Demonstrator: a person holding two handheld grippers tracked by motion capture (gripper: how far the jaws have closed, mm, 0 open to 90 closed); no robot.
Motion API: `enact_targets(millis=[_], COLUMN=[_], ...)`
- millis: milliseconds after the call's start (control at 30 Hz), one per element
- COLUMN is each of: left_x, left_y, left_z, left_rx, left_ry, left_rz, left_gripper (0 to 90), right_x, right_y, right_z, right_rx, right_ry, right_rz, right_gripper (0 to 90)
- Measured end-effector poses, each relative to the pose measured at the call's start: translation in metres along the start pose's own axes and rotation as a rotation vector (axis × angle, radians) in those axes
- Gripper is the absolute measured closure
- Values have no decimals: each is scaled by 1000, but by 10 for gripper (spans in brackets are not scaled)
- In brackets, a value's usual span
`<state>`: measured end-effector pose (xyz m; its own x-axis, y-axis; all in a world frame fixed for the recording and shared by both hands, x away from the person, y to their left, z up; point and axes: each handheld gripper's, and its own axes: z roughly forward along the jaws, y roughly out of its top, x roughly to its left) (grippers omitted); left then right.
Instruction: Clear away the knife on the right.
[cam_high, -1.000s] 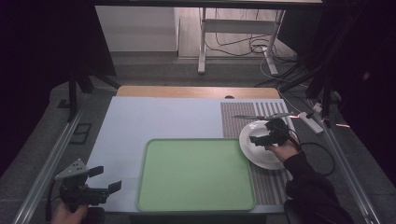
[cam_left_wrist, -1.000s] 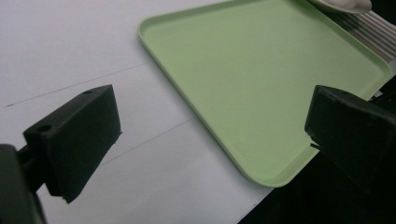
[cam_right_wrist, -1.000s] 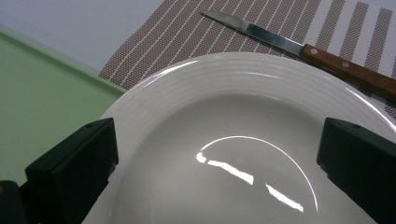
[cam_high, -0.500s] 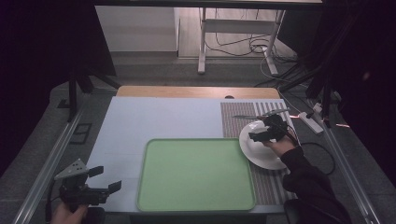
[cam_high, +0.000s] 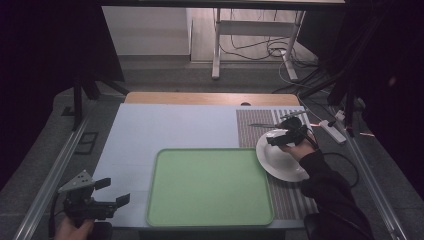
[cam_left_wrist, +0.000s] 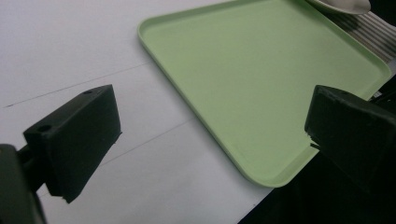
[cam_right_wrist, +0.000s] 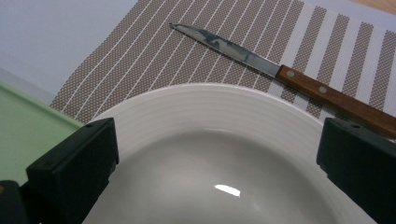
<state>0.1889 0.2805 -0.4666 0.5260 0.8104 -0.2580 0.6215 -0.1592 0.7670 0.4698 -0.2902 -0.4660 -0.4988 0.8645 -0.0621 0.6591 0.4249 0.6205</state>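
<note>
I have the right claw (cam_high: 281, 137) hovering over the round white ceramic plate with a ribbed rim (cam_high: 280, 161), its jaws spread wide with nothing between them; in the right gripper view the plate's bowl sits right under the gap. That plate rests on the brown-and-white striped woven placemat (cam_high: 250, 131) at about 3 o'clock on the pale tabletop (cam_high: 165, 127), its left edge just beside the flat light-green plastic tray (cam_high: 210, 187). Beyond the plate, at 12 o'clock from it, a steel-bladed knife with a riveted wooden handle (cam_right_wrist: 285, 74) lies on the placemat, near the rim but apart from it. My left claw (cam_high: 112, 192) hangs at 7 o'clock off the tabletop's near corner, jaws apart and empty, well clear of the tray
</note>
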Motion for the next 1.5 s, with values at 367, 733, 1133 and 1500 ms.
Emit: enact_targets(millis=[367,733,1133,1500], left_x=[0,0,0,0], left_y=[0,0,0,0], left_z=[0,0,0,0], left_rx=[-2,-3,-2,-2], left_ry=[-2,-4,-4,-3], left_rz=[-2,-2,-2,-2], left_gripper=[33,33,33,34], right_x=[-11,-22,-43,-65], right_y=[15,25,38,41], right_z=[15,30,35,46], right_rx=[17,38,34,81], right_ry=[-23,-38,-12,17], right_rz=[17,34,47,68], right_gripper=[25,27,488,899])
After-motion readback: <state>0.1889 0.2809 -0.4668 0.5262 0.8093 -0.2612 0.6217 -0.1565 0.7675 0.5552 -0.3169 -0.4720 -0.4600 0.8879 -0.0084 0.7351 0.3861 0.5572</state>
